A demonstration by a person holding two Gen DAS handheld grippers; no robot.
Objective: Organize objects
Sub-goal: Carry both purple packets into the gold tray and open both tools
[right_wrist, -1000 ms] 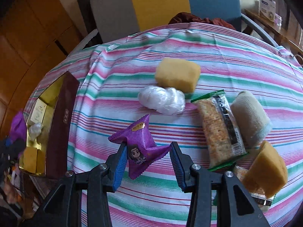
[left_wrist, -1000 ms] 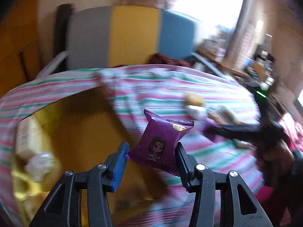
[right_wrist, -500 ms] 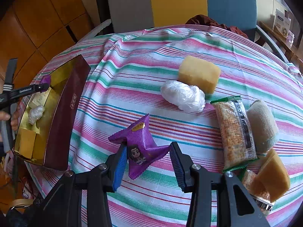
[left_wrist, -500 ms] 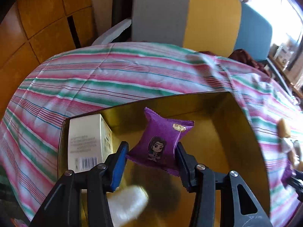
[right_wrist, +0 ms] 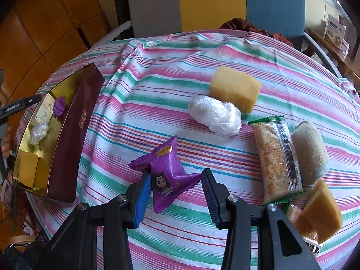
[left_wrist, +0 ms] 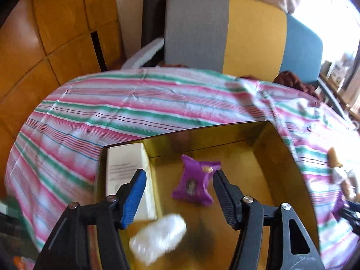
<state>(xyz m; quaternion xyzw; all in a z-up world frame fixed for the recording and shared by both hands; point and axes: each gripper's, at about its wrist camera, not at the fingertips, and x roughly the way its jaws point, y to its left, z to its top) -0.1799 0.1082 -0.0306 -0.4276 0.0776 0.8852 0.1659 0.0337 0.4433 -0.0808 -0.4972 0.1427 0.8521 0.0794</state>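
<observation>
In the left wrist view my left gripper [left_wrist: 178, 176] hangs over the gold-lined box [left_wrist: 202, 130], and its jaws are opening. A purple snack packet [left_wrist: 193, 184] lies loose on the box floor between the fingers, with neither pad pressing on it. A white carton [left_wrist: 126, 171] and a white plastic-wrapped lump [left_wrist: 157, 238] also sit in the box. In the right wrist view my right gripper [right_wrist: 176, 175] is shut on a second purple snack packet [right_wrist: 166, 173], held over the striped cloth. The box [right_wrist: 74, 135] stands at the table's left, with the dropped packet [right_wrist: 59, 106] inside it.
On the striped tablecloth [right_wrist: 157, 72] lie a yellow block [right_wrist: 235, 91], a white plastic wad [right_wrist: 213, 114], a cracker pack [right_wrist: 276, 157], a beige roll [right_wrist: 309, 150] and a yellow wedge [right_wrist: 319, 213]. A grey, yellow and blue chair [right_wrist: 202, 0] stands behind the table.
My left gripper swung over the box, its jaws spread, and its purple packet dropped onto the box floor. The right gripper stayed put with its packet.
</observation>
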